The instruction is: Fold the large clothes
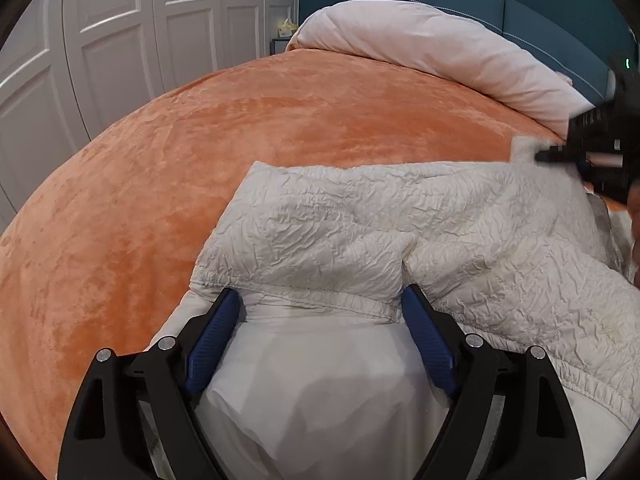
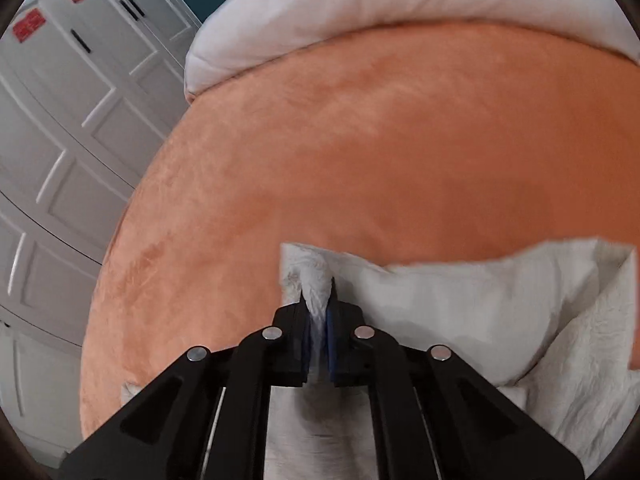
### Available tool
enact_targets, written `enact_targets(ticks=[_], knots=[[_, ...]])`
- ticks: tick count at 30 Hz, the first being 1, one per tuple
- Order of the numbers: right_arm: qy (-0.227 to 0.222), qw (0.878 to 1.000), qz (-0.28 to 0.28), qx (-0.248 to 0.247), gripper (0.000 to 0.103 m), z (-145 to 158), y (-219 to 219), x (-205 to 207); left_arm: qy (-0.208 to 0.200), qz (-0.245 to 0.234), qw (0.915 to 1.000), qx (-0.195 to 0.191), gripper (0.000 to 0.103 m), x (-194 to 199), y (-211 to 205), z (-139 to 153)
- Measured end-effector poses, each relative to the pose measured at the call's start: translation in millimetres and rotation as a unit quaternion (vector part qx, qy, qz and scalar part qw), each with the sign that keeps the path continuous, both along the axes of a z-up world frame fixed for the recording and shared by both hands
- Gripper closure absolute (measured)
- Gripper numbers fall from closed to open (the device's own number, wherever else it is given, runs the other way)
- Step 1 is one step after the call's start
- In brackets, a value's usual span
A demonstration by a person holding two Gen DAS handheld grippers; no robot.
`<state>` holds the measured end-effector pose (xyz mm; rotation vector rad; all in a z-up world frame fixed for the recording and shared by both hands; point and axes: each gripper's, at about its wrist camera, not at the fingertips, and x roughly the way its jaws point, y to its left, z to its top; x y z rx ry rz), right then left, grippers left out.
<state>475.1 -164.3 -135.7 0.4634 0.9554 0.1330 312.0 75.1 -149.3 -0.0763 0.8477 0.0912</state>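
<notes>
A large cream quilted garment (image 1: 400, 224) lies partly folded on the orange bed cover (image 1: 200, 160). My left gripper (image 1: 320, 304) is open, its blue pads on either side of the garment's gathered hem, above smooth white lining. My right gripper (image 2: 318, 300) is shut on a bunched corner of the garment (image 2: 460, 300) and holds it above the bed; the view is blurred. The right gripper also shows in the left wrist view (image 1: 560, 152) at the far right, pinching the garment's far corner.
A white duvet (image 1: 420, 44) is rolled up at the head of the bed, against a teal headboard (image 1: 540, 20). White wardrobe doors (image 1: 100, 40) stand to the left of the bed. The orange cover (image 2: 400, 140) stretches wide beyond the garment.
</notes>
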Motion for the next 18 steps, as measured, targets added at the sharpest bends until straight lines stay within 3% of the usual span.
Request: enact_targets(ticks=[3, 5, 7, 8, 11, 14, 16, 18], knots=[[-0.041, 0.997, -0.019, 0.060, 0.096, 19, -13, -24, 0.000, 0.000, 1.0000, -0.003, 0.022, -1, 0, 0], [-0.078, 0.996, -0.024, 0.029, 0.092, 40, -16, -49, 0.001, 0.000, 1.0000, -0.003, 0.022, -1, 1, 0], [-0.126, 0.987, -0.093, -0.030, 0.089, 61, -40, -81, 0.002, 0.001, 1.0000, -0.002, 0.022, 0, 1, 0], [-0.129, 0.985, -0.113, -0.030, 0.089, 66, -52, -89, 0.003, 0.001, 1.0000, -0.002, 0.022, 0, 0, 0], [-0.079, 0.987, -0.136, -0.019, 0.089, 59, -98, -109, 0.007, 0.001, 1.0000, 0.001, 0.022, 1, 0, 4], [-0.038, 0.992, -0.102, -0.070, 0.089, 49, -108, -124, 0.011, 0.001, 0.9999, -0.009, 0.024, -1, -1, 27], [-0.010, 0.994, -0.079, -0.077, 0.089, 35, -106, -121, -0.014, 0.003, 0.9976, -0.067, 0.023, -6, -5, 55], [0.022, 0.995, -0.056, -0.083, 0.091, 12, -95, -109, -0.003, -0.016, 0.9944, -0.105, 0.022, 0, -24, 69]])
